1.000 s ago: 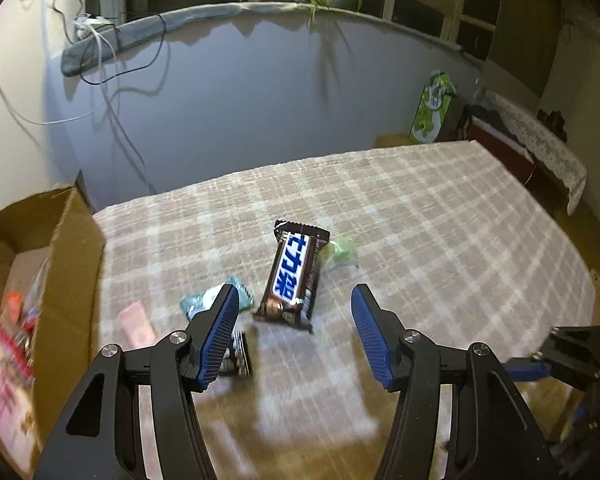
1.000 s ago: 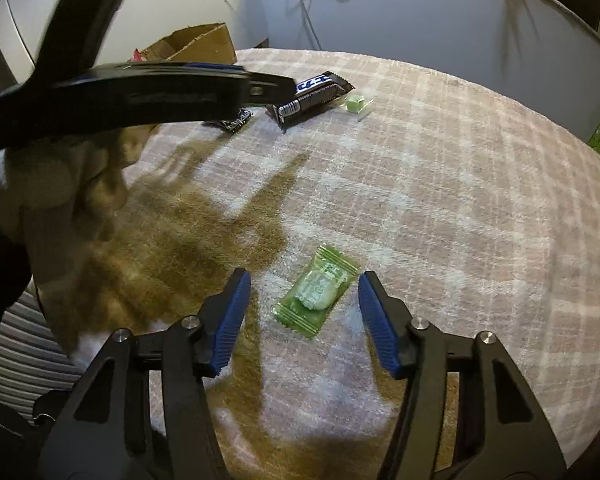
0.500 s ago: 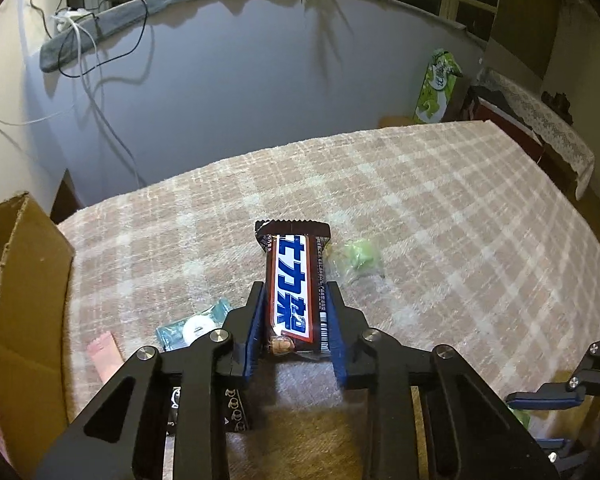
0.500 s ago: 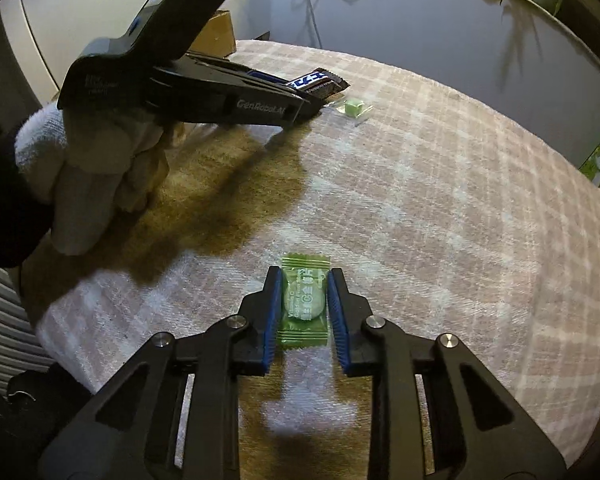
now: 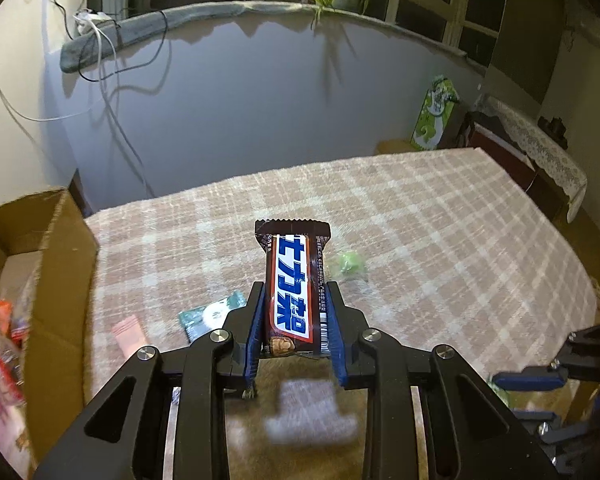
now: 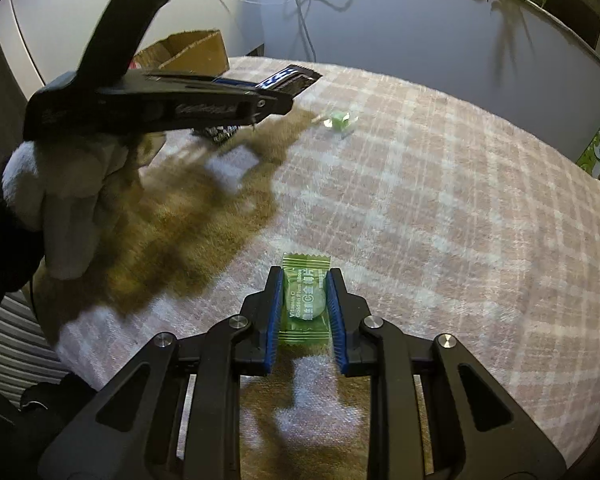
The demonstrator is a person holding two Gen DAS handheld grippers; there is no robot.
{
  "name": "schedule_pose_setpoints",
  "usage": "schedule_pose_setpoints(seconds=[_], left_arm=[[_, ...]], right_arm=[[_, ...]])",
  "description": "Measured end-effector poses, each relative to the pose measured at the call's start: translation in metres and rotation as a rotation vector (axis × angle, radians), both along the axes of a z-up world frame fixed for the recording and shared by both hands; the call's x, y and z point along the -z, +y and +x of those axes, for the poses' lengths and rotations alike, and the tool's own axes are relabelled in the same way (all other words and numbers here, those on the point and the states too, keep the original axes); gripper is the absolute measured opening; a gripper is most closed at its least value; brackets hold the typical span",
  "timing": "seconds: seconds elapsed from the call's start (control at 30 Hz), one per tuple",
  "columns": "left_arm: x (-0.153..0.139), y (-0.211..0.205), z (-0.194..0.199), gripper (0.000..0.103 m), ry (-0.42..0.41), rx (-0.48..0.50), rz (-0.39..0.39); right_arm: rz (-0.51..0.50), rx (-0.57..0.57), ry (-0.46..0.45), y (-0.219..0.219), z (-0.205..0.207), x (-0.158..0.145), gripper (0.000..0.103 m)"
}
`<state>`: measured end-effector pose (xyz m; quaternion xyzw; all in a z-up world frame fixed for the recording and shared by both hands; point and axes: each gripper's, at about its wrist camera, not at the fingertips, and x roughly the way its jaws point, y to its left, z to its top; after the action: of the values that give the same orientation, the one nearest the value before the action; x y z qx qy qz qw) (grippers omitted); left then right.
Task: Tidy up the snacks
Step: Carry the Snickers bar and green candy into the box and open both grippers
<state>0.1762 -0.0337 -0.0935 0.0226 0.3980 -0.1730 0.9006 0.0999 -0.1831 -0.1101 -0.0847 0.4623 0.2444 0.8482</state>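
My left gripper (image 5: pixel 295 300) is shut on a brown chocolate bar (image 5: pixel 294 280) with a blue and white label and holds it above the checked tablecloth (image 5: pixel 440 232). The bar also shows in the right wrist view (image 6: pixel 290 78). My right gripper (image 6: pixel 305 300) is shut on a green candy packet (image 6: pixel 305 300), lifted just off the cloth. A cardboard box (image 5: pixel 40 248) with snacks inside stands at the left; it also shows in the right wrist view (image 6: pixel 188 52).
On the cloth lie a pale green candy (image 5: pixel 348 264), a teal packet (image 5: pixel 210 314) and a pink packet (image 5: pixel 128 330). A dark small packet (image 6: pixel 218 132) lies under the left gripper. A green carton (image 5: pixel 436 114) stands behind the table.
Both grippers closed from open, the left on the chocolate bar and the right on the green candy packet. Both have since lifted their items off the cloth.
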Motion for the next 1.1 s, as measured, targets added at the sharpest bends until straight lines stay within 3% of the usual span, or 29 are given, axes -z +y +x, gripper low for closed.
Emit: schedule_pose_setpoints(seconds=[0.27,0.5,0.8,1.1], left_arm=[[-0.031,0.035,-0.027,0.027,-0.065,-0.064,-0.034],[-0.048,0.081,-0.049,0.027,-0.102,-0.159,-0.044],[-0.055,0.140,-0.073,0.027,-0.114,-0.280,-0.038],[-0.048,0.185,-0.086,0.027,-0.091,-0.372,-0.022]], right_arm=[[0.031,-0.036,-0.064,0.014,0.007,-0.034,0.022],[0.060,-0.112,-0.124,0.051,0.027,-0.063,0.022],[0.085,-0.213,-0.163,0.125,0.053,-0.087,0.022],[0.071,-0.304,-0.166,0.196,0.082,-0.089,0.022]])
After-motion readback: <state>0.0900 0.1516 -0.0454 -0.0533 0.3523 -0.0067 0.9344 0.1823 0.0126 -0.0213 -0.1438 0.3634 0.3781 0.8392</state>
